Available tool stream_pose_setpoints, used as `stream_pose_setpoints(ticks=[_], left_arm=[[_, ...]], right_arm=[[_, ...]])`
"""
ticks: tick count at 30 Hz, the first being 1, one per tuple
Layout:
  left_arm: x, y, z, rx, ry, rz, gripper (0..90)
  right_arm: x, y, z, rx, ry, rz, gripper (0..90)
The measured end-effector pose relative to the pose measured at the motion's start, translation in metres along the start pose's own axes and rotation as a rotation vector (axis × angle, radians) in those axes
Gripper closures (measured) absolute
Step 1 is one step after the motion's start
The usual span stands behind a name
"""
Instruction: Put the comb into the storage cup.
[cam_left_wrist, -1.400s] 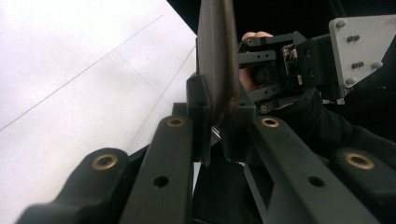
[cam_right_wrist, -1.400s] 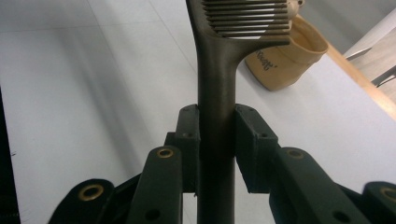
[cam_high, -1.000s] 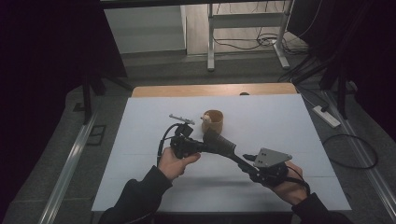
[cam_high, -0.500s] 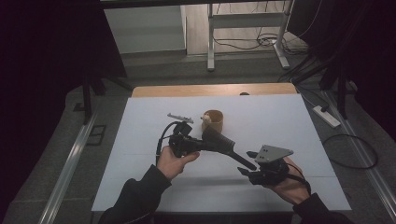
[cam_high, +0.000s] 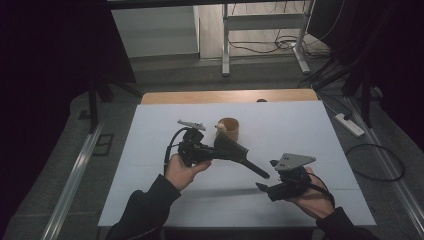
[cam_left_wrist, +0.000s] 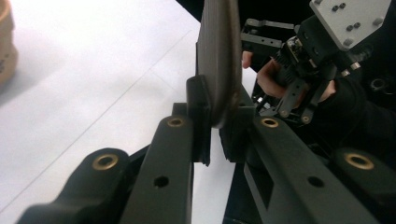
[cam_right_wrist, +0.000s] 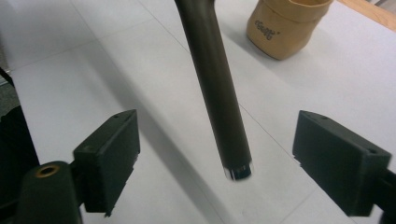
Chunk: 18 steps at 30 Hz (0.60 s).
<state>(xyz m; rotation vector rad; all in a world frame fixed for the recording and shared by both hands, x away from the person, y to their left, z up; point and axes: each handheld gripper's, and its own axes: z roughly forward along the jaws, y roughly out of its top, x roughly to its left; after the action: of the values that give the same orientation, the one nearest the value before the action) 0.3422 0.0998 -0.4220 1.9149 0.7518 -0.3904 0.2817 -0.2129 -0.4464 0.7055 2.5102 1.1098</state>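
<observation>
Left gripper (cam_high: 212, 151) pinches the dark spatula's (cam_high: 234, 151) blade, held above the bench (cam_high: 300, 130). Right gripper (cam_high: 265, 187) jaws have just been opening, now spread either side of the handle tip, not touching.

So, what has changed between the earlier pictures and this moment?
The right gripper let go of the dark tool's handle: its jaws have just been opening, and they stand wide apart on either side of the handle's end, not touching it. It also drew back a little toward the person. The left gripper stays clamped on the tool's flat head. The brown cup has not moved.
</observation>
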Motion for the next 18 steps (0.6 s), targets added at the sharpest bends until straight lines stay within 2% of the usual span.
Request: stream_pose_setpoints(ticks=[6,8,18], left_arm=[[0.001,0.002,-0.004,-0.005,0.022,0.008,82.5],[0.001,0.003,-0.006,-0.007,0.035,0.022,82.5],[0.001,0.007,-0.012,-0.014,0.054,0.036,82.6]], right_arm=[[-0.002,-0.003,-0.001,0.029,-0.011,0.026,10.5],[-0.004,-0.005,-0.001,0.040,-0.006,0.041,7.5],[-0.005,-0.010,-0.002,0.044,0.005,0.041,0.2]])
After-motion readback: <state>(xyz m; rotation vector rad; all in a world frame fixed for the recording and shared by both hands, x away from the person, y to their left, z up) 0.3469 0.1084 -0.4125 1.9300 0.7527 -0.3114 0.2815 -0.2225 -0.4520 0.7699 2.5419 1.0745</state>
